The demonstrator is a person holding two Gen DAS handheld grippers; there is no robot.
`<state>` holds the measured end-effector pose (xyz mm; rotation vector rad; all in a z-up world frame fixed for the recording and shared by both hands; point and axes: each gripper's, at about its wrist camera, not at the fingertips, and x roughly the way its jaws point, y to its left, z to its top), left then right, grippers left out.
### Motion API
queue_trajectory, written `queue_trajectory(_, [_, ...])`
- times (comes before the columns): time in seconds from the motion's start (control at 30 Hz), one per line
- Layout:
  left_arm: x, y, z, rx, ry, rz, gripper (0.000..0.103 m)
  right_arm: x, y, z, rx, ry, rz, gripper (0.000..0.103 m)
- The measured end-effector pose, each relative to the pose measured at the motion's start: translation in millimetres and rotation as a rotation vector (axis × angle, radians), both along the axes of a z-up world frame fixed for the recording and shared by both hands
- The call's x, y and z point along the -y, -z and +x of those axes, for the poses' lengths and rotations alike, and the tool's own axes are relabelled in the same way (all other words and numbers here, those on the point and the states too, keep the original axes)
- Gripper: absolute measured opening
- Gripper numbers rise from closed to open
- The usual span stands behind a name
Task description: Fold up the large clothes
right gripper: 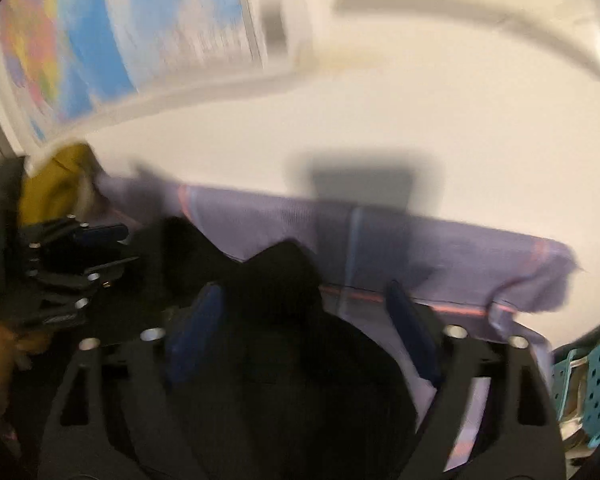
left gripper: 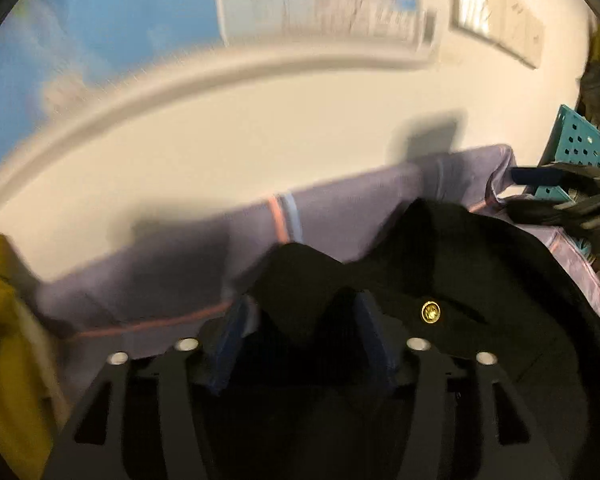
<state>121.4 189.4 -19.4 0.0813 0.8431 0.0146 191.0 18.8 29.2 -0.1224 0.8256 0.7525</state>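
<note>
**Two grippers, jaws wide over dark garment**

Left wrist: left gripper (left gripper: 300,344) jaws wide, a peak of the black garment (left gripper: 440,280) between them, unpinched, on purple cloth (left gripper: 180,272).

Right wrist: right gripper (right gripper: 308,328) likewise. Risk: closing on a loose peak bunches the fold.

Before me, a cream wall (left gripper: 260,128) carries a blue map poster (right gripper: 148,28) at eleven o'clock, a framed sheet (left gripper: 500,20) at one o'clock; a teal perforated basket (left gripper: 576,144) stands at three o'clock.
</note>
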Motion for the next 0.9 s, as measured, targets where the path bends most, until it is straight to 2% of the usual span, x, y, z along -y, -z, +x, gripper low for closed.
queue_trajectory(0.03, [-1.0, -9.3, -12.1, 0.029, 0.009, 0.007, 0.076, 15.0, -9.2, -11.3, 0.002, -0.005, -0.004, 0.085])
queue_trajectory(0.07, [-0.9, -16.4, -22.3, 0.053, 0.019, 0.007, 0.076, 33.2, -16.3, -24.6, -0.007, -0.007, -0.005, 0.09])
queue_trajectory(0.13, [-3.4, -26.8, -44.2, 0.074, 0.04, -0.001, 0.079, 75.8, -21.1, -46.4, -0.038, -0.004, 0.008, 0.092])
queue_trajectory(0.23, [-1.2, -32.0, -75.3, 0.082, 0.079, -0.01, 0.081, 134.9, -13.6, -90.4, -0.101, -0.007, 0.003, 0.094])
queue_trajectory(0.27, [3.2, -29.9, -81.3, 0.071, 0.094, -0.01, 0.083, 153.8, -9.6, -104.7, -0.113, -0.001, -0.009, 0.094])
queue_trajectory(0.3, [26.4, -14.5, -79.3, 0.052, 0.114, -0.007, 0.083, 166.8, -0.7, -127.7, -0.132, 0.005, -0.027, 0.094])
queue_trajectory(0.43, [41.9, 9.2, -108.1, 0.022, 0.157, 0.033, 0.083, 202.4, 29.9, -203.0, -0.201, -0.028, -0.079, 0.094])
queue_trajectory(0.53, [45.4, 15.8, -123.1, 0.01, 0.173, 0.006, 0.084, 227.3, 43.4, -250.1, -0.246, -0.052, -0.082, 0.094])
queue_trajectory(0.6, [46.6, 27.6, -124.8, 0.007, 0.175, -0.022, 0.084, 235.3, 46.8, -267.6, -0.255, -0.065, -0.061, 0.094])
queue_trajectory(0.63, [48.0, 27.8, -126.0, 0.008, 0.175, -0.035, 0.084, 234.6, 52.6, -275.3, -0.254, -0.071, -0.066, 0.082])
queue_trajectory(0.67, [50.7, 30.7, -126.0, 0.008, 0.174, -0.044, 0.084, 233.0, 57.6, -278.9, -0.255, -0.077, -0.079, 0.06])
queue_trajectory(0.7, [53.1, 30.4, -126.9, 0.005, 0.174, -0.054, 0.084, 234.7, 58.7, -279.6, -0.257, -0.068, -0.076, 0.055])
queue_trajectory(0.77, [58.2, 30.2, -128.1, 0.006, 0.174, -0.053, 0.084, 247.3, 48.9, -272.5, -0.266, -0.016, -0.011, 0.024])
queue_trajectory(0.8, [61.8, 28.4, -129.6, 0.01, 0.181, -0.052, 0.084, 251.2, 39.7, -268.3, -0.264, 0.001, 0.018, 0.023])
queue_trajectory(0.87, [66.4, 22.5, -132.5, 0.021, 0.196, -0.055, 0.084, 266.9, 8.1, -261.5, -0.203, 0.03, 0.115, 0.006])
queue_trajectory(0.9, [68.8, 17.8, -134.7, 0.031, 0.205, -0.056, 0.084, 273.5, -8.8, -257.5, -0.173, 0.046, 0.15, 0.006])
